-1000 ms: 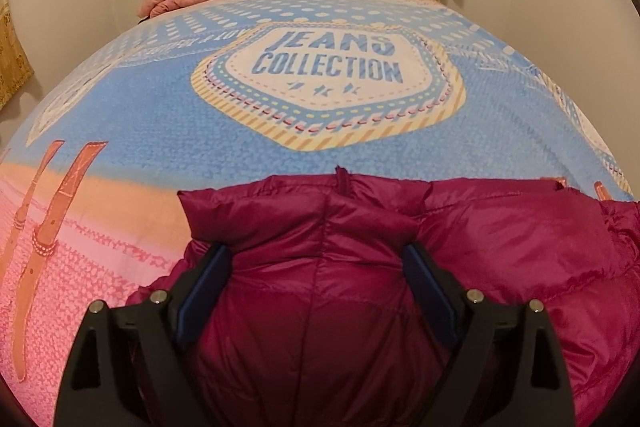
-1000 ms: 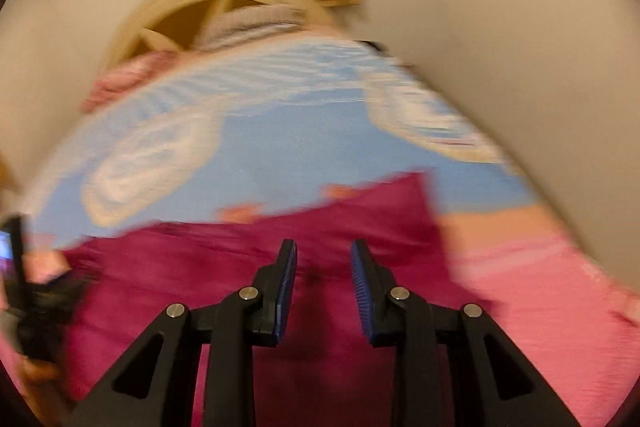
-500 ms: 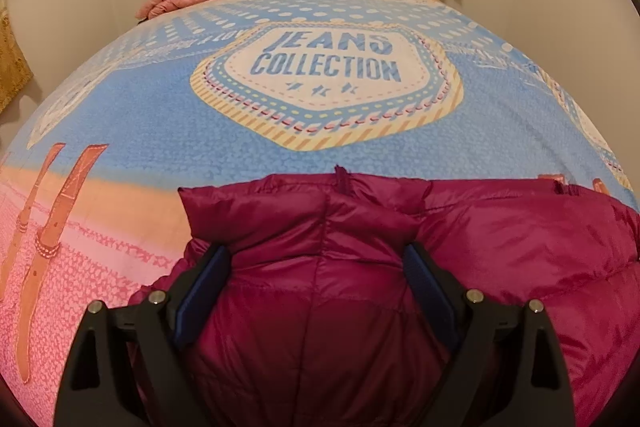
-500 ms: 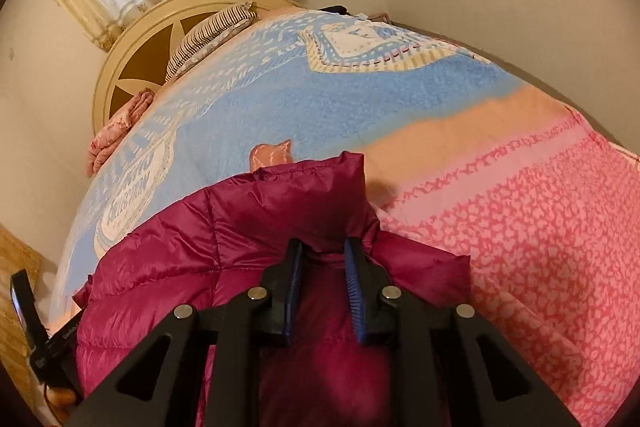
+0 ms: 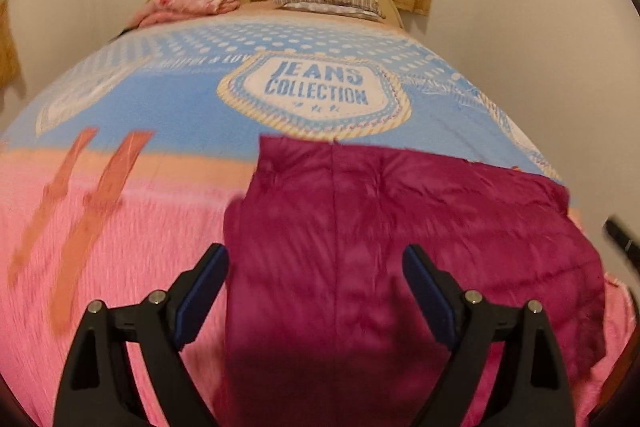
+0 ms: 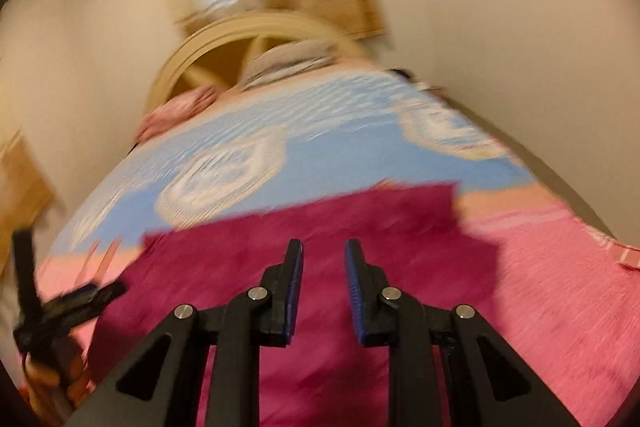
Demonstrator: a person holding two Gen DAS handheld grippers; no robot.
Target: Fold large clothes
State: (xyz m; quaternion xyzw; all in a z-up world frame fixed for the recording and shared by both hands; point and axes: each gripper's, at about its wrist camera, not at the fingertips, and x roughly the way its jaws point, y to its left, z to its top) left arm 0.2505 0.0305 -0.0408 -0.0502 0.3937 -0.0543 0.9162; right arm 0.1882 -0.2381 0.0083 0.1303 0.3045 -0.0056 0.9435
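Both grippers lifted clear of a folded magenta jacket on the bed

Left wrist view: the left gripper has drawn back and up, its fingers spread wide and empty above the magenta puffer jacket, which a moment ago bulged between them; the jacket now lies flat as a folded slab on the pink and blue bedspread. Right wrist view, blurred: the right gripper hangs over the jacket, fingers narrowly parted after closing a little, nothing between them; this fold looks finished.
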